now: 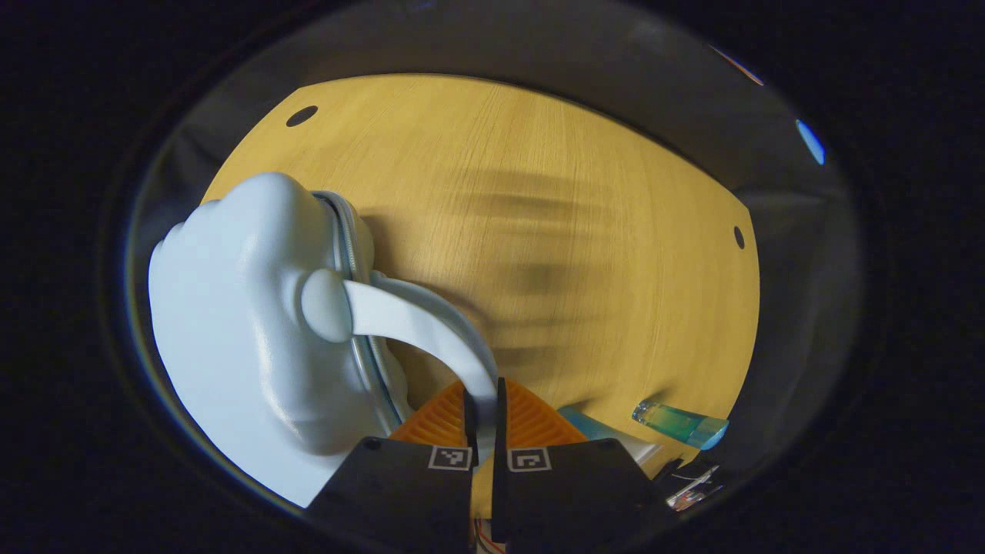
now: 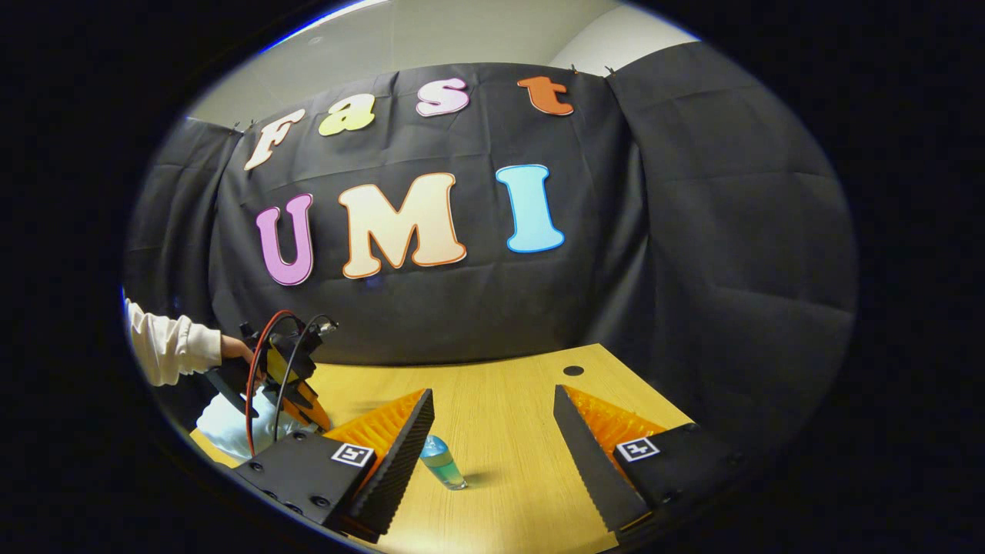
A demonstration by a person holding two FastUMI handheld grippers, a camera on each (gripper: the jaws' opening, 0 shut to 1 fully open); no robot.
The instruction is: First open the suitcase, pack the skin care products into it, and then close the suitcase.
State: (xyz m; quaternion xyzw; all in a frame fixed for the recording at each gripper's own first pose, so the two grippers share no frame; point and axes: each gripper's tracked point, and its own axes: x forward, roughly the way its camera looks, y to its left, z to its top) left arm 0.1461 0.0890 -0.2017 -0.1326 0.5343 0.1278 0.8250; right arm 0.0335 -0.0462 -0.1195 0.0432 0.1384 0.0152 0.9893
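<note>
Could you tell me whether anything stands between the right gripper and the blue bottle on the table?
Nothing visible does. In the right gripper view, the right gripper is open above bare tabletop, and the blue bottle stands upright just ahead, beside its left finger. The suitcase sits apart, far left.
</note>
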